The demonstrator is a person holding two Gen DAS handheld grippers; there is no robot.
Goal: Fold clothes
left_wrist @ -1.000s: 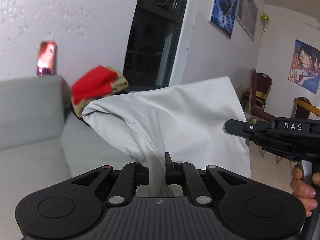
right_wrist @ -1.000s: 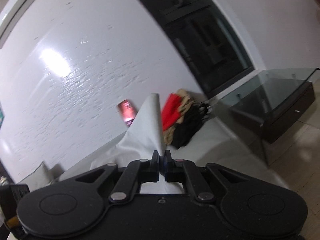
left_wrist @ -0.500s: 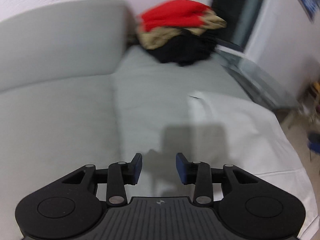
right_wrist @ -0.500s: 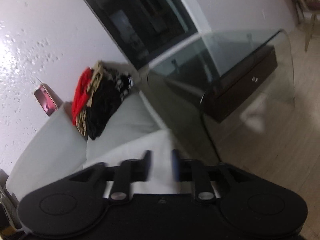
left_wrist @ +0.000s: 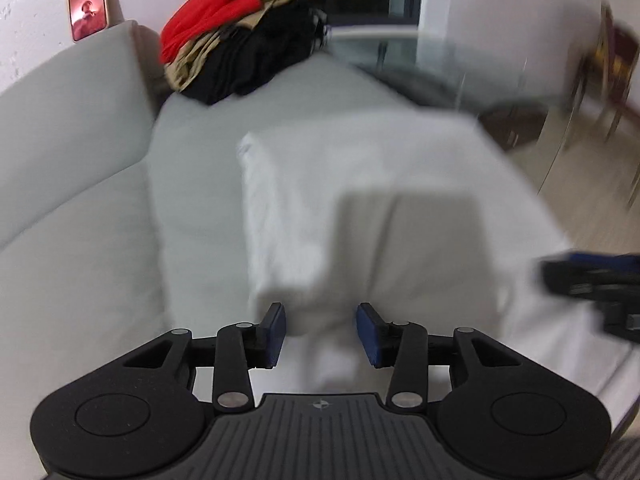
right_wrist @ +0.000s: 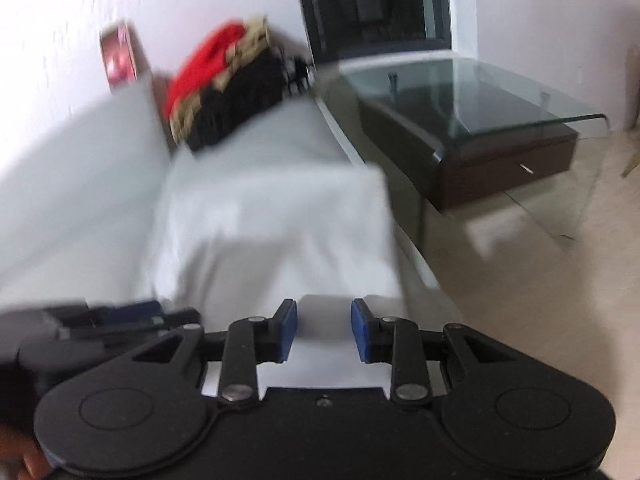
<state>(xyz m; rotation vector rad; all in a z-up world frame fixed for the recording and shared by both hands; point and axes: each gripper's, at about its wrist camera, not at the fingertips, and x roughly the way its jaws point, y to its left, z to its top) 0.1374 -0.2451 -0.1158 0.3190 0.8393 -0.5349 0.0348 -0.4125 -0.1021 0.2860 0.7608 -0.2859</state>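
Home living room: grey sofa, glass coffee table, heaped clothes, dark window, chairs.

We see bare sofa seat at 9 o'clock | clothes pile blocks 12 | glass table crowds 2.

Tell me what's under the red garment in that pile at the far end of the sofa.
Beneath the red garment lies a tan one, and under that a black one, resting on the grey sofa. Anything deeper in the pile is covered.
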